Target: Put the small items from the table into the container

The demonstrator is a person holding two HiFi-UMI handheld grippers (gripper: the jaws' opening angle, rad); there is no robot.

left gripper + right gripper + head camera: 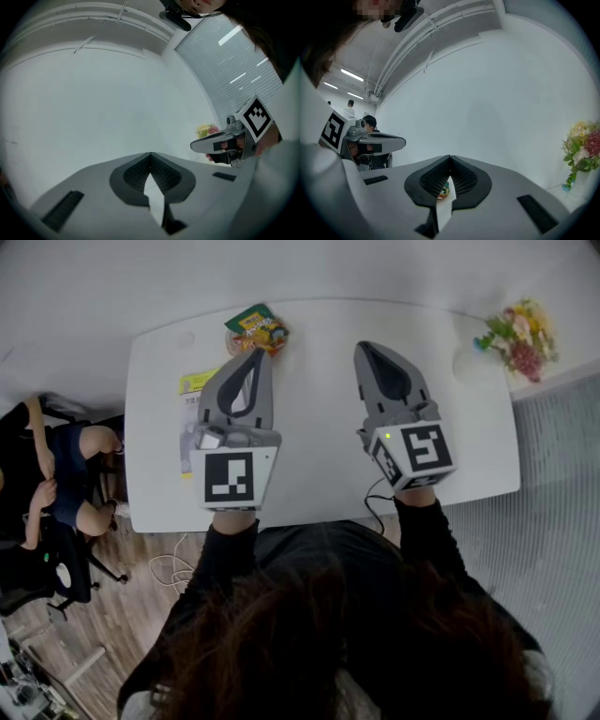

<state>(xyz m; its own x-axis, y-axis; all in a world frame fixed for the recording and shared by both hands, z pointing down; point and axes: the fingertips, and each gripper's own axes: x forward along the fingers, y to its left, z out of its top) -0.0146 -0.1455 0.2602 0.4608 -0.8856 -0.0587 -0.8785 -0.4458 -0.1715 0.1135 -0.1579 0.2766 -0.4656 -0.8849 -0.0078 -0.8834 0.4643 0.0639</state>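
Head view, table: white table (319,427); both grippers are held level above it.
Head view, left gripper (260,352): fingertips meet with nothing between them; its marker cube (232,476) bears a black-and-white square pattern.
Head view, right gripper (366,347): fingers closed, empty.
Head view, packet (256,329): colourful, lying at the table's far edge just beyond the left gripper's tip; print too small to read.
Head view, sheet (199,381): yellow and white, partly hidden by the left gripper; text illegible.
Left gripper view: tips pressed together on nothing; flowers (206,130) show beyond the right gripper.
Right gripper view: fingers closed on nothing; the packet shows through the slit below the tips.
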